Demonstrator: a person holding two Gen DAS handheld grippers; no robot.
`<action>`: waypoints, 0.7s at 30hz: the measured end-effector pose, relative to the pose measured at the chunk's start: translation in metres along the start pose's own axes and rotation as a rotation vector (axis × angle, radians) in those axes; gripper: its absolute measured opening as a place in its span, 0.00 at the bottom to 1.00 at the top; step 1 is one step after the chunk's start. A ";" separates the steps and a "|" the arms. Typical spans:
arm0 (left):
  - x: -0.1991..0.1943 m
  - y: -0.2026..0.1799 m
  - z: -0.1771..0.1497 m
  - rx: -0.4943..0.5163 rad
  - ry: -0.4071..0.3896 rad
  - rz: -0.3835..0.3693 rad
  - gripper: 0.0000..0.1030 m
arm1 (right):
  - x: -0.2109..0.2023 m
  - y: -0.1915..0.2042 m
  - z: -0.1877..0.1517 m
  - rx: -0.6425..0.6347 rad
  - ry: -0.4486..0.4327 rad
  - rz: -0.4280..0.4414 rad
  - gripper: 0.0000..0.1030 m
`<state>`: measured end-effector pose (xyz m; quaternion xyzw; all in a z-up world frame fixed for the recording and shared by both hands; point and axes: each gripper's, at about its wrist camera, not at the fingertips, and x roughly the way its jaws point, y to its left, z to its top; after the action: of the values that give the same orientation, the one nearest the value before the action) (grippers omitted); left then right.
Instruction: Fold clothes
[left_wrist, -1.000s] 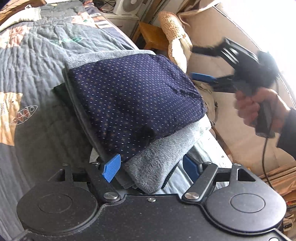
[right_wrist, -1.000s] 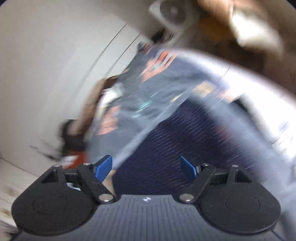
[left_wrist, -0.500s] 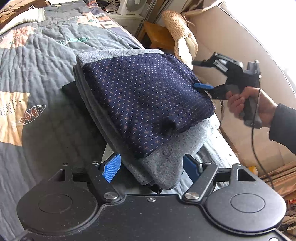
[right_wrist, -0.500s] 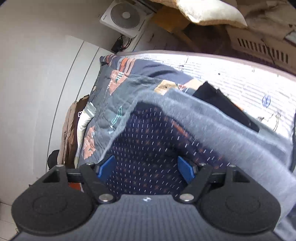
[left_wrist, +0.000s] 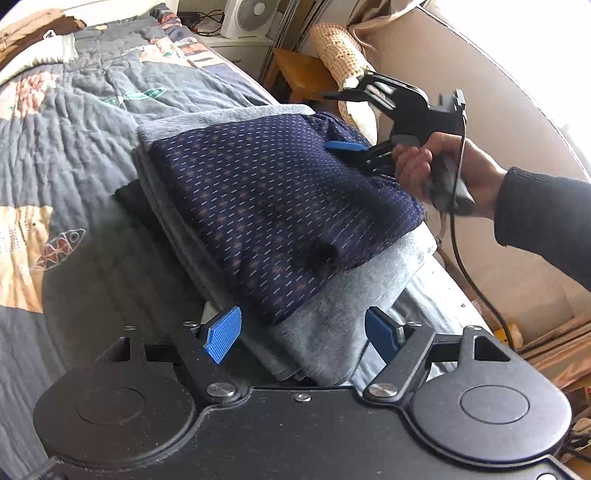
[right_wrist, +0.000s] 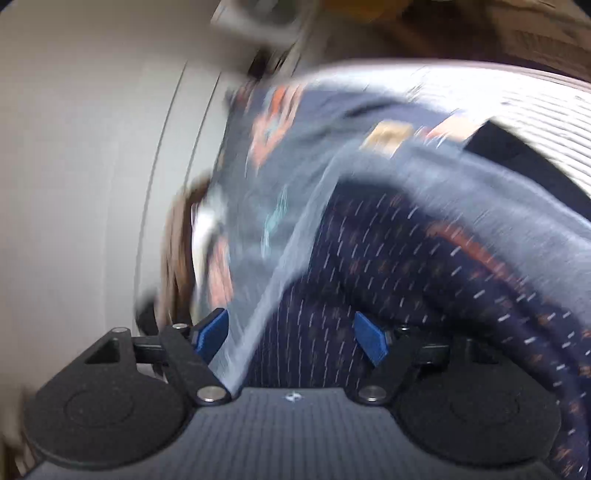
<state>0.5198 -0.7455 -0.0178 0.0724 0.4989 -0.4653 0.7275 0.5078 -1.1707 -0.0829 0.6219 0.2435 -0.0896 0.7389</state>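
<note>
Left gripper (left_wrist: 301, 330), matte black with two ribbed blue pads, stood wide, straddling the near corner of a plush grey fleece garment (left_wrist: 332, 325) without pressing it. Right gripper (right_wrist: 291, 338), same build, gripped by a hand (left_wrist: 443, 170) in a dark sleeve, had just been narrowing a little yet remained wide, with the edge of the stack between its pads and no clamp visible; one blue finger (left_wrist: 345, 146) lay on the top fabric. Counted three stacked pieces: a navy garment (left_wrist: 273, 199) of thin woven cloth speckled with small dashes and crosses, folded to a rough rectangle, on the thicker grey fleece, over a black piece (left_wrist: 129, 195) peeking out at the left. All rested on a quilted grey bedspread (left_wrist: 74, 122) with rocket and fish patches, at the bed's right edge. Beyond: one white box fan (left_wrist: 245, 16), one wooden stool (left_wrist: 299, 72).
</note>
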 end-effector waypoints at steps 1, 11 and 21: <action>-0.001 0.002 -0.001 -0.004 -0.002 0.001 0.71 | -0.005 -0.002 0.005 0.010 -0.031 -0.009 0.72; -0.001 0.018 0.001 -0.026 -0.022 0.012 0.71 | -0.025 0.059 0.041 -0.379 -0.048 -0.178 0.75; 0.005 0.025 -0.020 -0.050 -0.005 0.013 0.71 | 0.043 0.070 0.033 -0.633 0.135 -0.460 0.69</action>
<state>0.5261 -0.7236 -0.0405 0.0563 0.5082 -0.4480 0.7334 0.5832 -1.1800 -0.0385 0.2972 0.4401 -0.1325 0.8369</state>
